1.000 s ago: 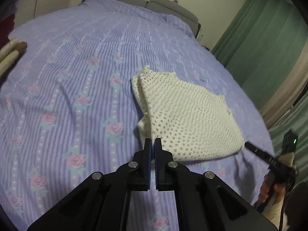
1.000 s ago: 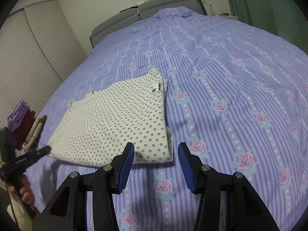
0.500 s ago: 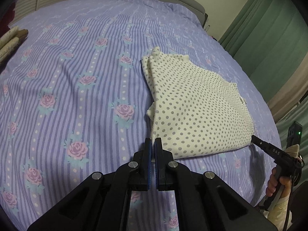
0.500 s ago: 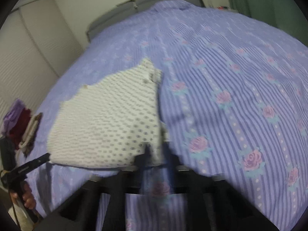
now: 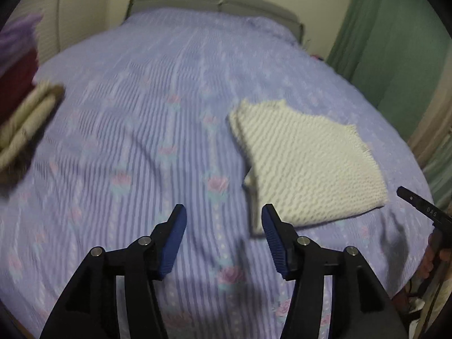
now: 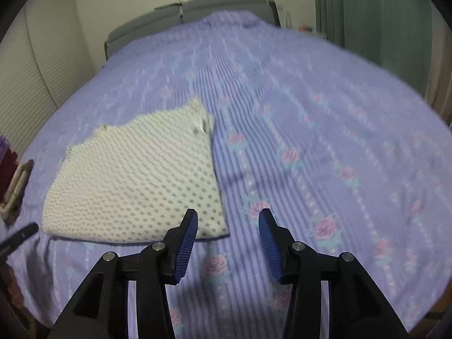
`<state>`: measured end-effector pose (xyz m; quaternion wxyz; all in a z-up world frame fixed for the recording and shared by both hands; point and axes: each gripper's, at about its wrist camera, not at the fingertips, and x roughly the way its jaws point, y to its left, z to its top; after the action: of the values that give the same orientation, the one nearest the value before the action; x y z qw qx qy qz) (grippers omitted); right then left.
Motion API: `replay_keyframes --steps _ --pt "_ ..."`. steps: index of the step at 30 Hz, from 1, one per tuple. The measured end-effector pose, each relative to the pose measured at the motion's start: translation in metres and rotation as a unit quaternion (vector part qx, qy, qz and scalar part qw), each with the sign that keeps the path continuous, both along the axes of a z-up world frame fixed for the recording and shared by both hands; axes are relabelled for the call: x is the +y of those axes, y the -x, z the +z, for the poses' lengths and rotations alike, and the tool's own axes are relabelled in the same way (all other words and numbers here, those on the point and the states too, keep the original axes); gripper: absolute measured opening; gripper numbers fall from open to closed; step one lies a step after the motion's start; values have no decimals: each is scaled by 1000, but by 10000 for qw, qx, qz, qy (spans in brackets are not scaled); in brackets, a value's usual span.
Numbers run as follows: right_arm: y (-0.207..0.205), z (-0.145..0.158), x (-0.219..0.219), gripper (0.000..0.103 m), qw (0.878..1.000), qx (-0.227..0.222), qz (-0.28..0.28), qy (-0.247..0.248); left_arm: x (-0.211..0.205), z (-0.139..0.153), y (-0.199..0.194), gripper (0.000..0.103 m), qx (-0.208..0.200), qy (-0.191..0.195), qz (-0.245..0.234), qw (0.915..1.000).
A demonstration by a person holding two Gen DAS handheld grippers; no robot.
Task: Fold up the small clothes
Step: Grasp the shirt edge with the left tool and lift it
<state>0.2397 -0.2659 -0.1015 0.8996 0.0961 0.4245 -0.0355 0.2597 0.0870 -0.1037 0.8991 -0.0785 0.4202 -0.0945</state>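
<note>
Garment [image 6: 135,175] just beyond open tongs [image 6: 228,236]

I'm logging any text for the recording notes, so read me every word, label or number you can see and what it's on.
"DAS": on the black finger of the right hand-held gripper, at the left wrist view's right edge.
Small tag on the folded polka-dot garment: too blurred to read.
Nothing else readable.

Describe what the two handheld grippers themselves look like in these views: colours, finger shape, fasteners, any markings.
Both match: the left gripper and right gripper have matte black angular linkage frames with triangular cut-outs, round silver fasteners at the pivots, and ribbed blue pads on tapered fingers. In the left view, the right gripper's black tip carries small pale lettering, too blurred to read reliably.
</note>
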Motion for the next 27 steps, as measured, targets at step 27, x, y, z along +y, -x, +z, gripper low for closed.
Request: replay_keyframes --steps 27 --pt "-41 10 106 46 9920 -237 913 -836 5 -64 -136 65 1165 2602 -2189 9332"
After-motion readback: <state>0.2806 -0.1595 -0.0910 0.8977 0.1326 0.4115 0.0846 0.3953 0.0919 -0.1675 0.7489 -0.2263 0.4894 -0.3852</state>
